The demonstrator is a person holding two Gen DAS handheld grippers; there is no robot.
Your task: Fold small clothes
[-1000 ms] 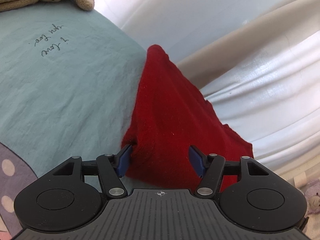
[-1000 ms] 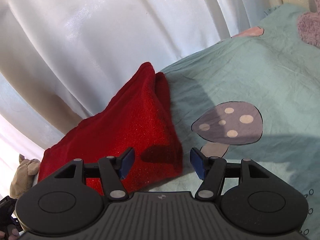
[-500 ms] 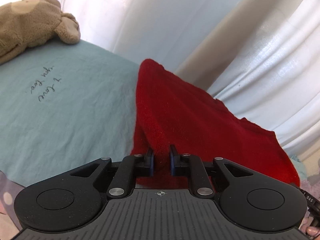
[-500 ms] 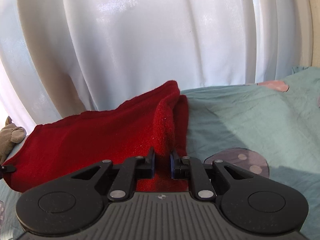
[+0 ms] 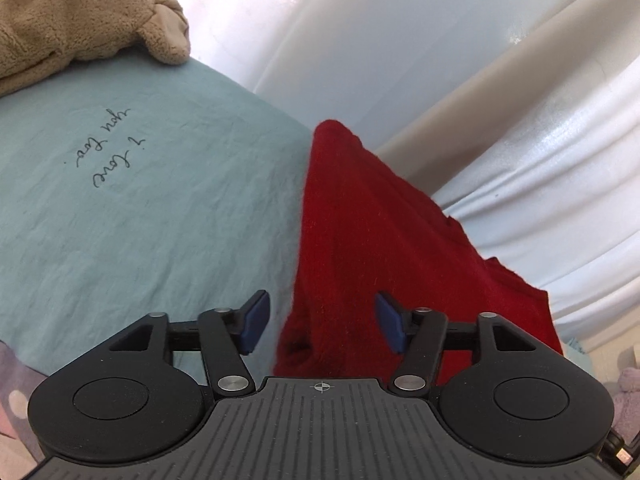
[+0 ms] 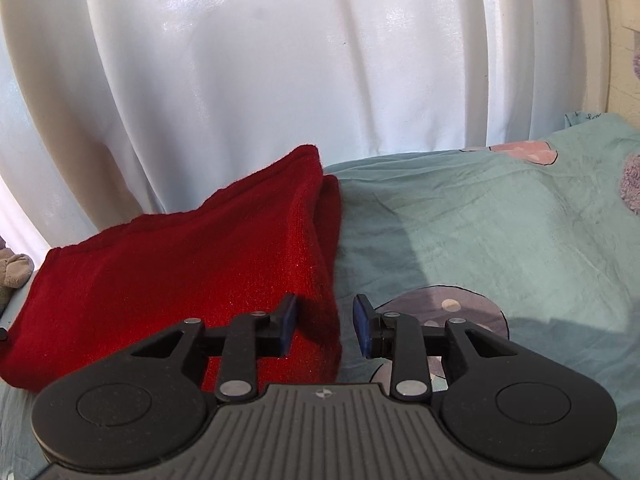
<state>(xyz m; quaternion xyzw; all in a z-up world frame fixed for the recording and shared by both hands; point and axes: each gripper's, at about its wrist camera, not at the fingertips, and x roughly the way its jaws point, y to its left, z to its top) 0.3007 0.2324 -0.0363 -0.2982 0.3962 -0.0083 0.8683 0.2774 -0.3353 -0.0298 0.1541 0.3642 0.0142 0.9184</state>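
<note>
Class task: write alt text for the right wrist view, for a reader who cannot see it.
The right gripper, jaws open, sits at the near corner of a folded red knitted garment lying on a pale teal bedsheet. White curtains hang behind.

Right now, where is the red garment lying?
The red garment lies on the teal bedsheet against the white curtain, left of the mushroom print in the right wrist view.

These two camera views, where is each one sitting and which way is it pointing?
Left wrist view: rides on the left gripper, looking forward past its open jaws at the red knitted garment's left end.
Right wrist view: rides on the right gripper, jaws open, facing the garment's right end.
Shared: the garment, teal bedsheet and white curtain.
</note>
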